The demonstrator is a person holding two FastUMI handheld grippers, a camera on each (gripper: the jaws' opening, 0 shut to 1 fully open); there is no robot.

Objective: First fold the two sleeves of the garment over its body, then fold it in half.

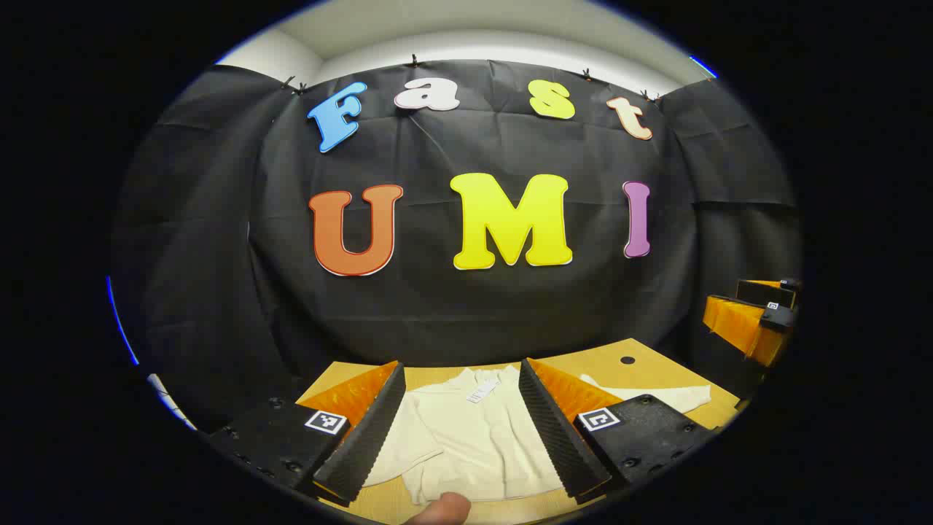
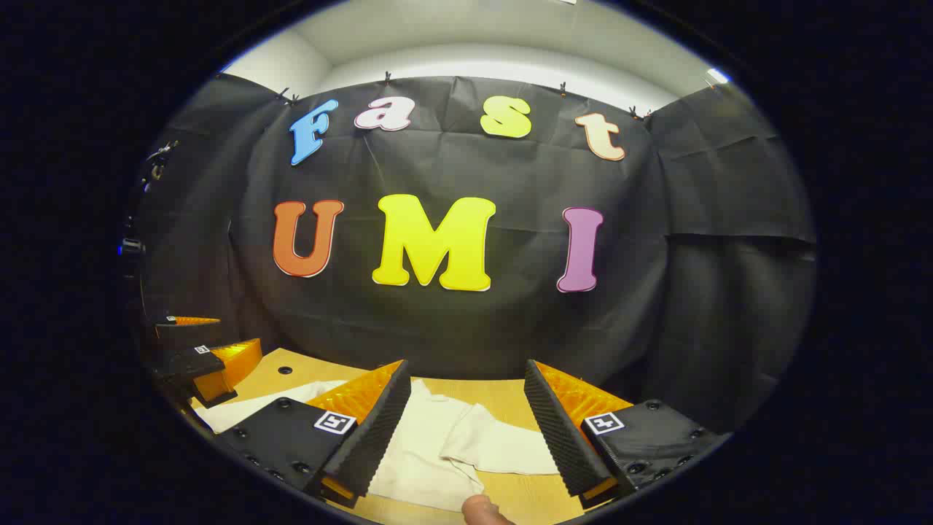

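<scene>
Both my tongs hang released: left gripper (image 1: 463,430), right gripper (image 2: 463,434). Beneath them, the cream garment (image 1: 474,437) lies flat on the wooden table (image 1: 627,350).

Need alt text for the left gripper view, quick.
A cream garment lies flat on a wooden table, seen between the open left tool. The right tool hovers at the far right edge.

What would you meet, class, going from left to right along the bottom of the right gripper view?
The other gripper at the far left → this gripper's left finger → the cream garment on the wooden table → this gripper's right finger.
</scene>
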